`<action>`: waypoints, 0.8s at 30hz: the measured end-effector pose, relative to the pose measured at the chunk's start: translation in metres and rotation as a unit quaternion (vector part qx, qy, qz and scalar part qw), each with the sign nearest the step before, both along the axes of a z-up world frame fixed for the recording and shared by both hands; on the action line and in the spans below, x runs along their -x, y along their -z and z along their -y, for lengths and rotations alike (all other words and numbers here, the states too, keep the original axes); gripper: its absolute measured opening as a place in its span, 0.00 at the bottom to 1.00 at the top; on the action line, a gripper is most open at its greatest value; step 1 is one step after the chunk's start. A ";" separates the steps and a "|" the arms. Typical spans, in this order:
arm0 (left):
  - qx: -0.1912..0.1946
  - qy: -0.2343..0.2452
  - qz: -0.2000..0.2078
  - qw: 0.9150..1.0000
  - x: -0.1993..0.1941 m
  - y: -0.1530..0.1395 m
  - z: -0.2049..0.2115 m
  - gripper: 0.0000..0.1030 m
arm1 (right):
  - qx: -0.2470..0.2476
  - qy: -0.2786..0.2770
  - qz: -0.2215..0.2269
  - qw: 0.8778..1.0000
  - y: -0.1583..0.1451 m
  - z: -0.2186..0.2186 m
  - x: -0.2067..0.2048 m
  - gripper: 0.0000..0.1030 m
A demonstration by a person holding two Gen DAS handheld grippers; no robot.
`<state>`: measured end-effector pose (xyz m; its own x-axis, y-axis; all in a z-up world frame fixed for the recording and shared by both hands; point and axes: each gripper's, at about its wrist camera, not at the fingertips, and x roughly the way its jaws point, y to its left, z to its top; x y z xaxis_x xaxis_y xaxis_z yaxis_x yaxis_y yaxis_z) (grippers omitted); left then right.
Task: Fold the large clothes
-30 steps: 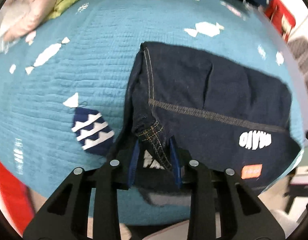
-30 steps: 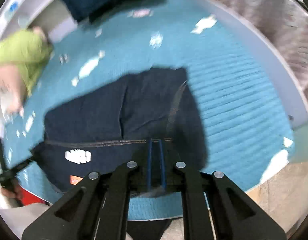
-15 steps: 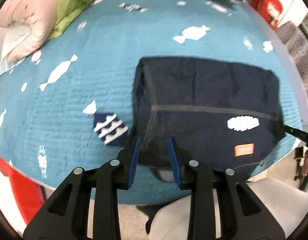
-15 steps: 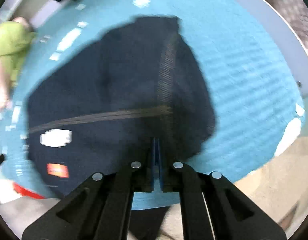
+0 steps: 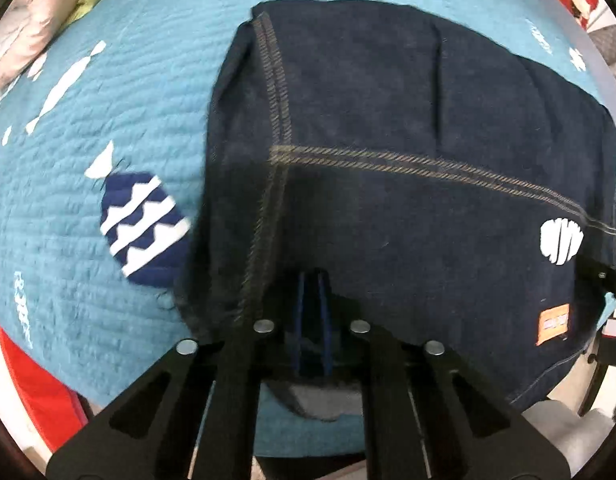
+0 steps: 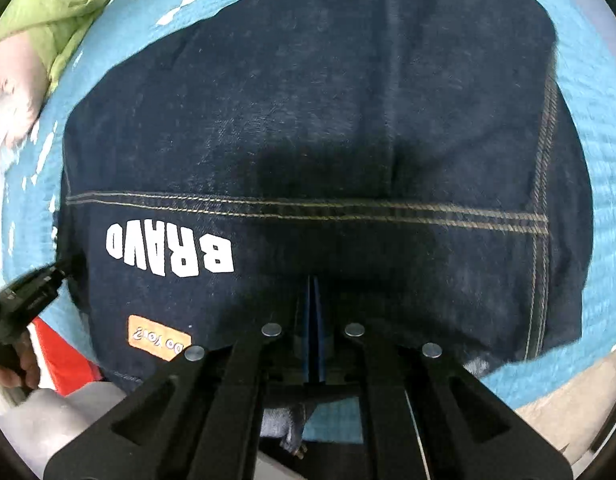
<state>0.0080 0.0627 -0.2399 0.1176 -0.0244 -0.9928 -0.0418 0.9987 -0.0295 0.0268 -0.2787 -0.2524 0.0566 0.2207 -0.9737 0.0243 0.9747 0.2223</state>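
Left wrist view: one folded dark denim garment (image 5: 387, 128) is seen lying on a teal quilted cover (image 5: 108, 128), which is printed with white fish shapes and one navy-and-white striped fish (image 5: 142, 226). Two lines of tan double stitching are counted on the denim, crossing at right angles near its left edge. One white printed word (image 5: 560, 239) and one orange label (image 5: 552, 323) are carried near the garment's right end. The left hand-held gripper (image 5: 312, 284) is pointed down at the near edge of the denim; its two blue-padded jaws have just been closing, and they are now nearly together, with a fold of the denim edge apparently pinched between them. In the right wrist view the same garment (image 6: 308, 112) fills most of the frame, and the word is read as "BRAVO" (image 6: 170, 252), upside down, above the orange label (image 6: 159, 338). The right hand-held gripper (image 6: 312, 286) is closed almost completely at the garment's near hem, though whether cloth is caught between its pads cannot be told. One lime-green item (image 6: 48, 12) is seen at the far left, and the other gripper's black tip (image 6: 48, 280) is seen at the garment's left edge.
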 end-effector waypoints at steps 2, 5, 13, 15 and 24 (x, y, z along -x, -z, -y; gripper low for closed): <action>-0.003 -0.001 0.003 1.000 0.005 -0.004 -0.003 0.06 | 0.013 0.004 0.002 1.000 -0.008 0.005 0.003 0.03; -0.007 0.003 0.007 1.000 0.009 -0.002 -0.004 0.05 | 0.091 0.004 0.007 0.996 -0.006 0.012 0.008 0.03; 0.001 0.016 0.013 1.000 0.011 0.008 -0.010 0.05 | 0.064 0.044 0.017 0.997 0.008 0.032 0.023 0.02; -0.013 0.021 0.015 1.000 0.011 0.008 0.000 0.05 | 0.059 0.052 0.011 0.997 -0.005 0.050 0.029 0.05; -0.036 0.027 0.016 0.999 0.010 0.017 0.015 0.05 | -0.014 -0.026 -0.004 1.000 -0.018 0.005 0.035 0.02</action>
<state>-0.0017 0.0478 -0.2565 0.1495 0.0401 -0.9879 0.0123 0.9990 0.0424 -0.0079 -0.2840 -0.2348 0.0372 0.2507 -0.9673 -0.0244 0.9680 0.2499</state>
